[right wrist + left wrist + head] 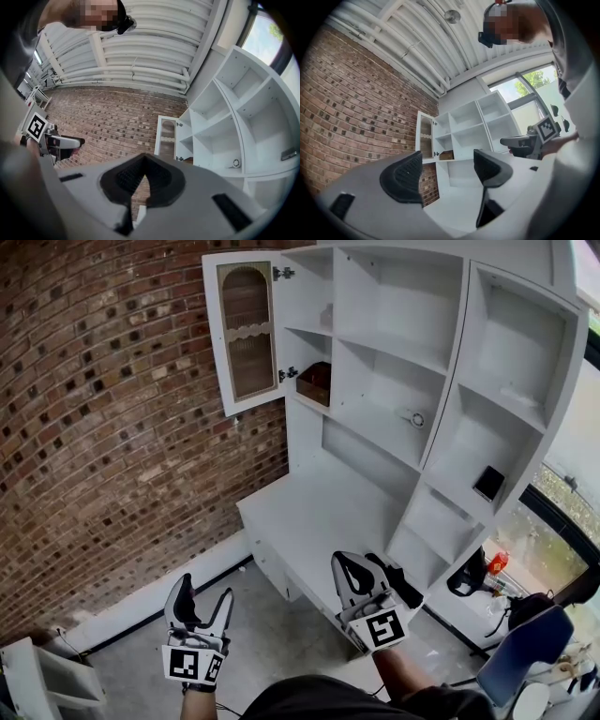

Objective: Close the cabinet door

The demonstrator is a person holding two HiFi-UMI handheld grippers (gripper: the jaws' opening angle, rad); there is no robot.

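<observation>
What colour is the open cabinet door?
The cabinet door is white, with an arched see-through panel in the middle; the head view shows it best.

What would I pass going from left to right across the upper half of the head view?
brick wall → cabinet door, standing open → brown box on a shelf → small round thing on a shelf → small black thing in the right-hand shelving

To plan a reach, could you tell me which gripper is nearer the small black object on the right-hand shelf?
Right. The right gripper sits below-left of the small black object, by the desk; the left gripper is farther left.
</observation>
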